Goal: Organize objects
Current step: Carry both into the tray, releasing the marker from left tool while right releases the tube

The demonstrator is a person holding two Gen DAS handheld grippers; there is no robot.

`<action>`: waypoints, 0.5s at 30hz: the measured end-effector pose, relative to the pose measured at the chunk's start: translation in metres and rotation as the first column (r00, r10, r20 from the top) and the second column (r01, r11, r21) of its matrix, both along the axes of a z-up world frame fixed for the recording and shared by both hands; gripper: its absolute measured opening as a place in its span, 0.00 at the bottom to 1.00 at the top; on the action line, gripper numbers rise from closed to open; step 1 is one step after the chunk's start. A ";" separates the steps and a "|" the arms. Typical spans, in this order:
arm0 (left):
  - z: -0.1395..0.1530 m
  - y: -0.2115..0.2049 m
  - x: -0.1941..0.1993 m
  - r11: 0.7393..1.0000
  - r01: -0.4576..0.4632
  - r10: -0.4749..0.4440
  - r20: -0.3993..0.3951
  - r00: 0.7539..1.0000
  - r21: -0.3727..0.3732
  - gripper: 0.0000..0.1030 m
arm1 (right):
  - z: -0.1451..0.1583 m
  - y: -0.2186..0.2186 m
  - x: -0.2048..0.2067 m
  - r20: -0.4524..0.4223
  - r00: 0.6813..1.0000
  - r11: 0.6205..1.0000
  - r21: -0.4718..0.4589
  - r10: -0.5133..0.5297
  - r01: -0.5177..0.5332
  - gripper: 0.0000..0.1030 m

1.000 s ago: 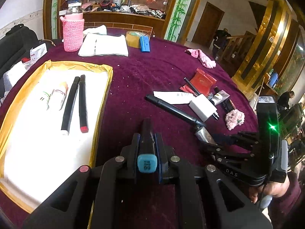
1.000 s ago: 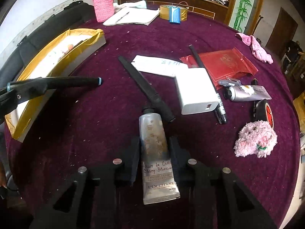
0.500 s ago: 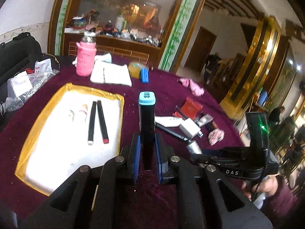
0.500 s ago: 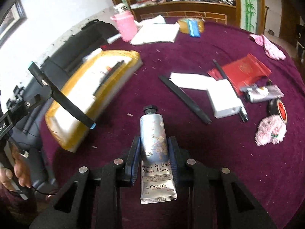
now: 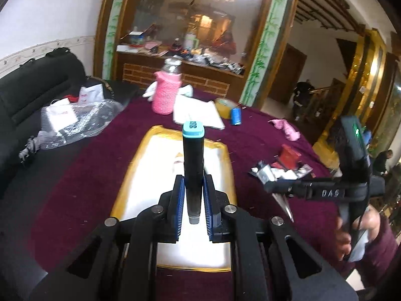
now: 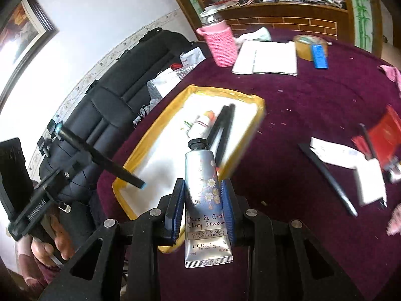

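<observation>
My left gripper [image 5: 193, 184] is shut on a black marker [image 5: 193, 160] with a teal cap, which stands upright between the blue pads above the gold-rimmed white tray [image 5: 226, 155]. My right gripper [image 6: 203, 195] is shut on a silver hand cream tube [image 6: 201, 175], black cap forward, held in the air over the tray's [image 6: 150, 135] near right corner. Two black markers [image 6: 223, 125] and small tubes [image 6: 200, 123] lie in the tray. The left gripper [image 6: 72, 168] with its marker [image 6: 100, 158] shows at the left of the right wrist view. At the right of the left wrist view is the right gripper [image 5: 273, 188].
On the purple tablecloth lie a pink knitted bottle [image 6: 220, 45], a white notebook [image 6: 265, 57], a tape roll [image 6: 305, 42], a black pen [image 6: 328, 178], a white charger [image 6: 371, 183] and a red packet [image 6: 388, 128]. A black sofa [image 6: 112, 87] with bags lies beyond the tray.
Both grippers have lifted off the cloth and swung left toward the tray, each keeping its grip. The marker now stands upright, and the tube has left the pile at the right.
</observation>
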State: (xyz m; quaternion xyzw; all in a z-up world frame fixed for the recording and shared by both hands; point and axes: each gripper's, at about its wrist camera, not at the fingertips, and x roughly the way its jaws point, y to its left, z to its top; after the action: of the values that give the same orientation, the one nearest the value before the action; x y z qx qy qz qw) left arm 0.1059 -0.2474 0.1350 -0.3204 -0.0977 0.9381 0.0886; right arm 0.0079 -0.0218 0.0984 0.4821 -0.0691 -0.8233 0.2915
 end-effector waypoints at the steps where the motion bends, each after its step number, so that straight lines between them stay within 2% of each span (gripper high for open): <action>1: -0.003 -0.005 -0.005 1.000 -0.006 0.006 0.012 1.000 -0.006 0.12 | -0.002 -0.009 -0.005 0.004 1.000 1.000 0.005 0.002 -0.002 0.25; 7: -0.027 -0.024 -0.050 0.999 -0.020 0.025 0.100 0.995 -0.047 0.12 | -0.023 -0.057 -0.033 0.051 0.999 0.998 0.056 -0.006 0.003 0.25; 12: -0.050 -0.022 -0.091 0.997 -0.001 0.014 0.177 0.984 -0.076 0.12 | -0.043 -0.071 -0.054 0.105 0.994 0.997 0.076 -0.035 0.027 0.25; 15: -0.054 -0.018 -0.105 0.995 -0.003 0.022 0.188 0.982 -0.099 0.12 | -0.052 -0.076 -0.067 0.136 0.989 0.997 0.065 -0.056 0.048 0.25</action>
State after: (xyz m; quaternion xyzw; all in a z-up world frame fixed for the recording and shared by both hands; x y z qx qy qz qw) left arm 0.0012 -0.2658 0.0814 -0.4112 -0.0615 0.9077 0.0574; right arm -0.0591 -0.0980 0.0462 0.5446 -0.0764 -0.7970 0.2496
